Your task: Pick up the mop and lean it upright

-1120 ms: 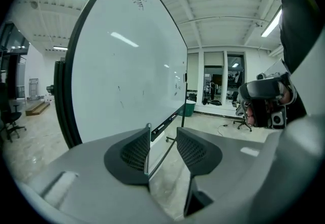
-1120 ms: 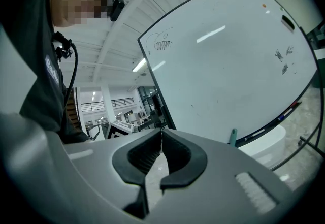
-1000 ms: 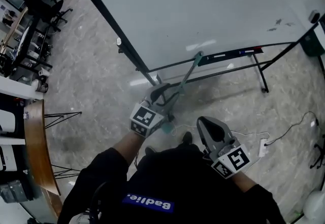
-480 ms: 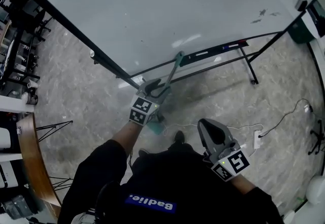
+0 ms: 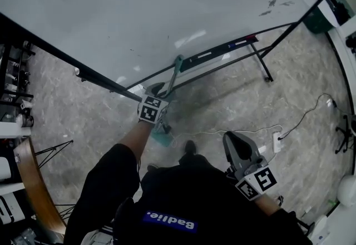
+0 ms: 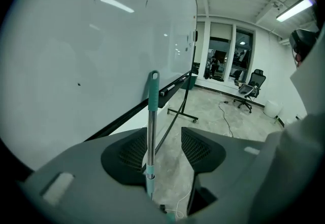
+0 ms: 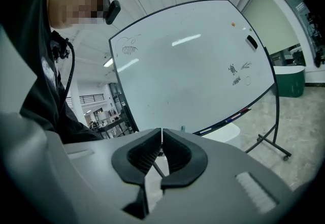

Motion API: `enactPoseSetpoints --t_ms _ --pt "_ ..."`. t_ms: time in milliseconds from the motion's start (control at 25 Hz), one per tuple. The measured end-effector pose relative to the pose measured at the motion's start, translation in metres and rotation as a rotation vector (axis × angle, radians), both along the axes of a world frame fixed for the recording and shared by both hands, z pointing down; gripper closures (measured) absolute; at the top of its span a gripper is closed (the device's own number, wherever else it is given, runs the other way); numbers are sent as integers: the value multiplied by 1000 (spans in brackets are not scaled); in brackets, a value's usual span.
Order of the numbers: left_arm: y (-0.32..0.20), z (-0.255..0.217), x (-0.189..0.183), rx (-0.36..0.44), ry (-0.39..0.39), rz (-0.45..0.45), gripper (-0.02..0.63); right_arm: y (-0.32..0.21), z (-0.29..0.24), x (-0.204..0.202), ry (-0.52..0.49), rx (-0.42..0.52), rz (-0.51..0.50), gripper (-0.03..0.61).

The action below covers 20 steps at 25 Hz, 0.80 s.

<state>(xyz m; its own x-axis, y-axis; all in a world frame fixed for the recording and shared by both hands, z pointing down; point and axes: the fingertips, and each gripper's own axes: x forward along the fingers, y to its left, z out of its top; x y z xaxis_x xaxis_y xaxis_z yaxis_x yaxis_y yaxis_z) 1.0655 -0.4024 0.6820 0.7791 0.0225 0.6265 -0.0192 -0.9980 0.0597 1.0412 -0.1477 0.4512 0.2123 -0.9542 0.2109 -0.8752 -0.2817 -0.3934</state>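
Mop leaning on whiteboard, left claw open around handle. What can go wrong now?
The left claw has just been opening, with the mop handle between its jaws near one pad; withdrawing could snag and topple it. The handle leans only on the whiteboard and might slide sideways.

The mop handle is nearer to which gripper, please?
Left. The left gripper, whose jaws have just been opening, has the mop handle between them; the right gripper, shut, hangs apart by the person's waist.
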Motion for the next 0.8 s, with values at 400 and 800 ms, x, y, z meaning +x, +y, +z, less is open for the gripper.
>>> enactPoseSetpoints --t_ms 400,800 --pt "-10 29 41 46 -76 26 377 11 9 9 -19 -44 24 557" --pt "-17 56 67 86 -145 54 387 15 20 14 -35 -87 37 554"
